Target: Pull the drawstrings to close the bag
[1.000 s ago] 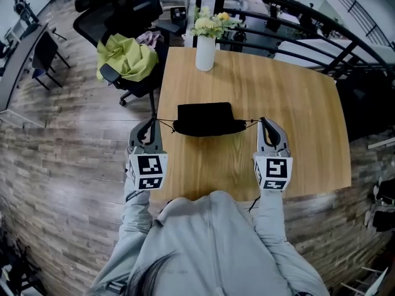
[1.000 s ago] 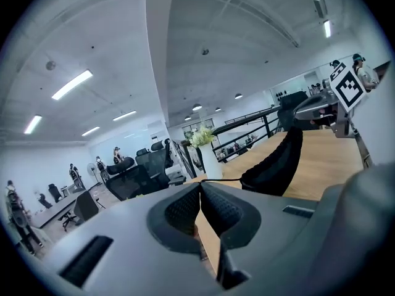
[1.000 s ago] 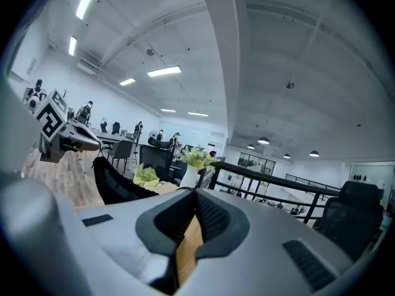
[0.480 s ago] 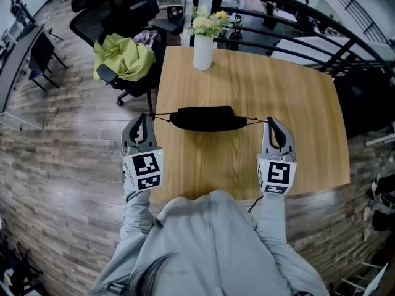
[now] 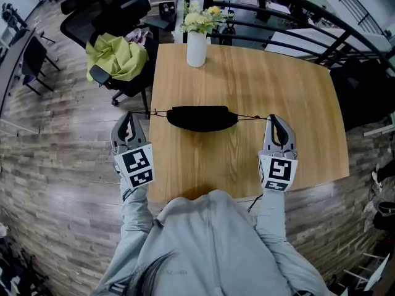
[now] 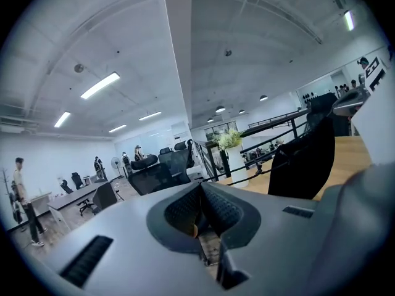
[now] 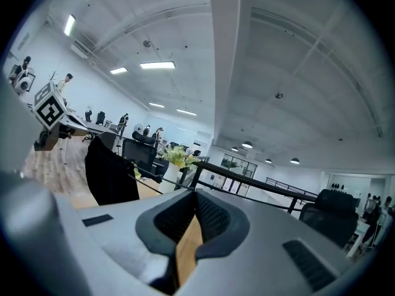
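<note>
The black drawstring bag (image 5: 202, 118) lies across the wooden table (image 5: 296, 97), bunched into a low, narrow shape. A thin drawstring runs taut from each end of it: the left one (image 5: 154, 112) to my left gripper (image 5: 129, 117), off the table's left edge, and the right one (image 5: 250, 117) to my right gripper (image 5: 273, 121), over the table. Both grippers are shut on their strings. The left gripper view shows closed jaws (image 6: 199, 191) with the bag (image 6: 302, 159) to the right. In the right gripper view, beyond the closed jaws (image 7: 196, 197), the bag (image 7: 111, 174) is at the left.
A white vase of flowers (image 5: 196, 47) stands at the table's far edge. An office chair with a yellow-green jacket (image 5: 116, 55) is beyond the left corner. A black railing (image 5: 296, 14) runs behind the table. Wood floor lies to the left.
Both grippers have moved outward, away from each other, with the strings. The bag has gone from a taller open shape to a flat, cinched strip.
</note>
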